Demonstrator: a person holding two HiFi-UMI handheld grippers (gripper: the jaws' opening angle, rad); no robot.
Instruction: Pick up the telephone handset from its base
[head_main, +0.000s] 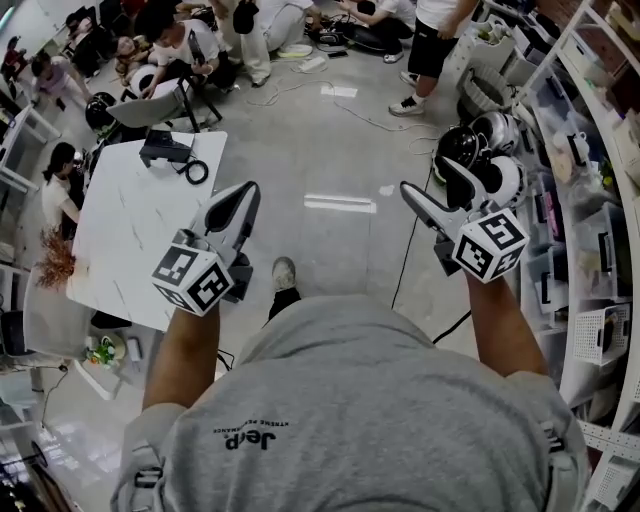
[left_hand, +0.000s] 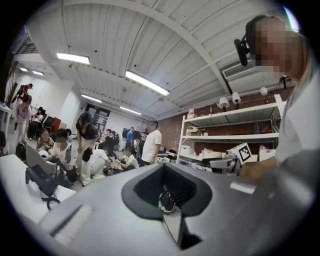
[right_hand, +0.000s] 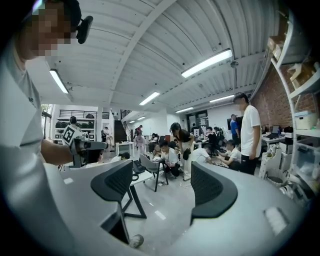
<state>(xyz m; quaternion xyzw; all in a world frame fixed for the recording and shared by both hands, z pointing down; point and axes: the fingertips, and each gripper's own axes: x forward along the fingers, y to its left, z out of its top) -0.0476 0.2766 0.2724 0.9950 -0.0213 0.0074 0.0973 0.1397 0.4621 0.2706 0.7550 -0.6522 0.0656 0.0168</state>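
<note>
Lying lengthwise along the table's (head_main: 130, 240) far edge: telephone (head_main: 165, 148); left gripper (left_hand: 167, 189) closed, right gripper (right_hand: 165, 186) gaping empty

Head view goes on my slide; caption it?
Left gripper shut, right gripper open, both short of the telephone on the white table.

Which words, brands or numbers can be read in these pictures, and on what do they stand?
"Jeep": on the back of the person's grey shirt, seen upside down.
Small line beside it: too small to read.
Marker cubes: square patterns only, no words.
</note>
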